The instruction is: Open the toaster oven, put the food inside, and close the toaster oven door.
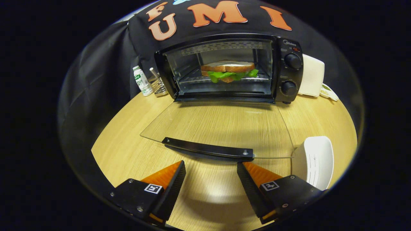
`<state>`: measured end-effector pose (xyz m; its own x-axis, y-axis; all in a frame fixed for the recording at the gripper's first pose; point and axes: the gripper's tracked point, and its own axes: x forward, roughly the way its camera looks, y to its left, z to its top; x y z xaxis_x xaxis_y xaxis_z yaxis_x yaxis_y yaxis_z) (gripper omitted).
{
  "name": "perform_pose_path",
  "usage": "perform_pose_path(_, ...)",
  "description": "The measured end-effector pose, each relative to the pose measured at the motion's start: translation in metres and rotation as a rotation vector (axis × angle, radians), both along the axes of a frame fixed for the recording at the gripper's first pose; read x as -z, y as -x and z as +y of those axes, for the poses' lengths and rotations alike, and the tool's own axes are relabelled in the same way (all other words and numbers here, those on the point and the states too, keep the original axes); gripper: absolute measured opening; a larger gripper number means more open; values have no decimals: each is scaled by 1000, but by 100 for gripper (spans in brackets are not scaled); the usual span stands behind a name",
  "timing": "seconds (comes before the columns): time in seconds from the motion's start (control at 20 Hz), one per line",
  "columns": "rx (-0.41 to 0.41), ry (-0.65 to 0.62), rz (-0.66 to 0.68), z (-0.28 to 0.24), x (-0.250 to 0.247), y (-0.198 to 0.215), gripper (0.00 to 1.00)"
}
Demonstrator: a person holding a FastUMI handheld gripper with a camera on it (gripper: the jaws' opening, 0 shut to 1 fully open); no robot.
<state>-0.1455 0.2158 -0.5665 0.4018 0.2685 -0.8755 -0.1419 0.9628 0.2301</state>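
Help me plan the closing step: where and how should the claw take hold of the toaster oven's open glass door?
Probably by the black handle bar along the free front edge of the glass door, which lies flat, hinged at the toaster oven. Come from the front, slightly underneath, since it must swing upward. The open claw sits just short of the bar, holding nothing; the sandwich is already on the rack.

Sandwich [228, 71] sitting on rack inside toaster oven [229, 69] at table's [128, 147] back. Door [218, 128] lying open, flat, handle [207, 148] just ahead of spread fingers of gripper [211, 166]. Bottle [142, 81] standing left of oven; plate [316, 160], perhaps, lying right of door.
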Motion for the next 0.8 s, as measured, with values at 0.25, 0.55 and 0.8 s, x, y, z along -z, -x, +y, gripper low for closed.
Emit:
perform_pose_path(0.25, -46, -30, -59, 20, -14, -13, 96)
perform_pose_path(0.55, 63, -26, -141, 0, -36, -65, 95)
perform_pose_path(0.8, 109, 16, -290, -15, -73, -124, 95)
